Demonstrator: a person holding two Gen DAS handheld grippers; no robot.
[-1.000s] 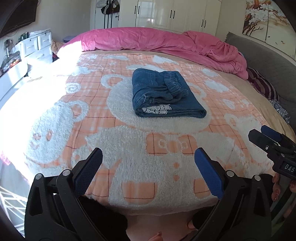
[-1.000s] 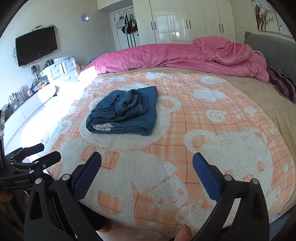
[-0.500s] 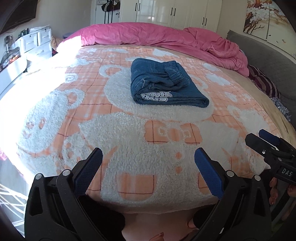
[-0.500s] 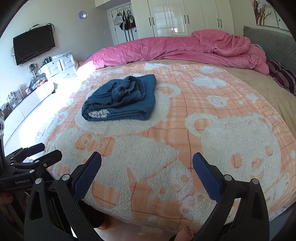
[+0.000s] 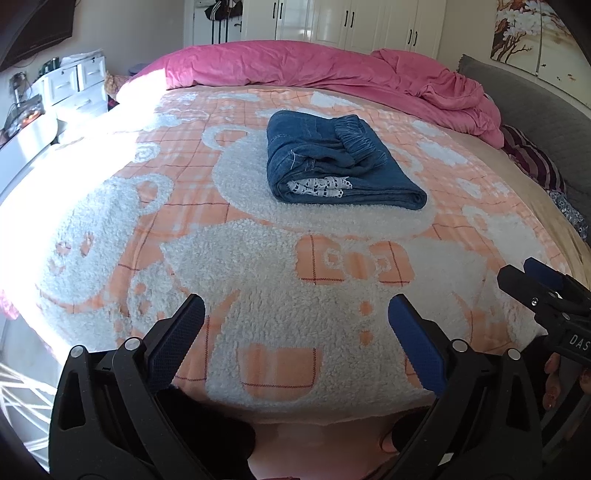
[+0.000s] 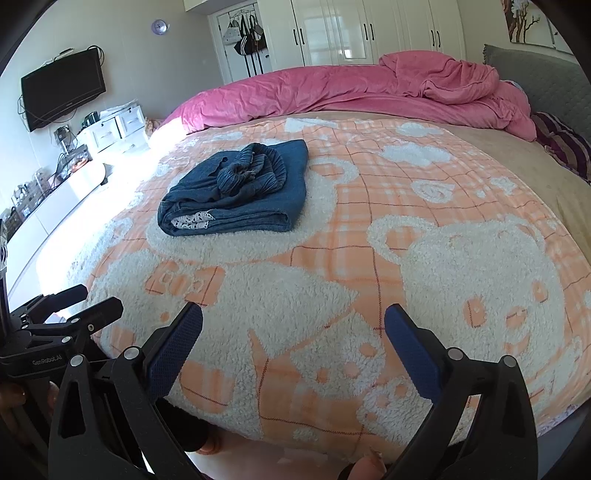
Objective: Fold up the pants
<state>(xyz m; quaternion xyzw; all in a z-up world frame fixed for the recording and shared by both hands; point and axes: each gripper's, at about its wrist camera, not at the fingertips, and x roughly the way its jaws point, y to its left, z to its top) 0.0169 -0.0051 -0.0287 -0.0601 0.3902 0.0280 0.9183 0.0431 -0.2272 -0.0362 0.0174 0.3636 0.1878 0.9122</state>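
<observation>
Dark blue denim pants (image 5: 338, 162) lie folded into a compact bundle on the orange-and-white fleece blanket (image 5: 258, 273), with white lace trim showing at the near edge. In the right wrist view the same pants (image 6: 240, 192) sit left of centre, waistband bunched on top. My left gripper (image 5: 295, 310) is open over the blanket's near edge, well short of the pants, nothing between its blue pads. My right gripper (image 6: 293, 314) is also open and empty, near the front edge. Each gripper shows at the side of the other's view.
A rumpled pink duvet (image 5: 332, 70) lies across the far side of the bed. A grey headboard (image 5: 543, 107) and striped pillow (image 5: 532, 158) are at the right. White drawers (image 6: 114, 129) and a wall TV (image 6: 62, 88) stand to the left; wardrobes (image 6: 351, 33) behind.
Both views have tipped and drawn slightly nearer the bed, so the pants sit a little lower and larger in frame. Both grippers stay open; the pants have not moved.
</observation>
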